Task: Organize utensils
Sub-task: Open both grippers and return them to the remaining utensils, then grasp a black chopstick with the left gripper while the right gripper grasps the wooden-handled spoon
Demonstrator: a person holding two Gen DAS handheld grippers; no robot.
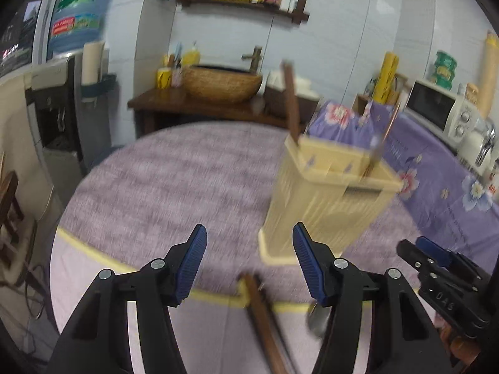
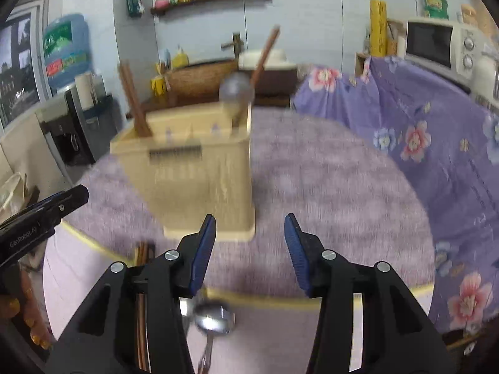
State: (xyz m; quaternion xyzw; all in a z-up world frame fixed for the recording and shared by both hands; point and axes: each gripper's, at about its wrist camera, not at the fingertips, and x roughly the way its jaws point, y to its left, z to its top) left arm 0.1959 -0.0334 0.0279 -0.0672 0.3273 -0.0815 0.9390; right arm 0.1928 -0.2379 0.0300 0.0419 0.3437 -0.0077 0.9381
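Observation:
A beige utensil holder [image 1: 327, 199] [image 2: 193, 174] stands on the round purple mat [image 1: 174, 180] [image 2: 327, 193]. Brown chopsticks [image 1: 291, 103] [image 2: 132, 99] stand in one side of it, and a wooden-handled ladle [image 2: 246, 84] [image 1: 382, 143] stands in the other. More brown chopsticks [image 1: 265, 321] [image 2: 142, 254] and a metal spoon [image 2: 213, 319] [image 1: 318, 321] lie on the table's near edge. My left gripper [image 1: 249, 261] is open and empty above the lying chopsticks. My right gripper [image 2: 249, 249] is open and empty above the spoon. Each gripper shows at the edge of the other's view.
A purple floral cloth [image 2: 421, 131] covers a counter at the right, with a microwave [image 2: 443, 43] behind it. A woven basin [image 1: 221, 82] sits on a dark wooden stand at the back. A water dispenser [image 1: 75, 99] stands at the left.

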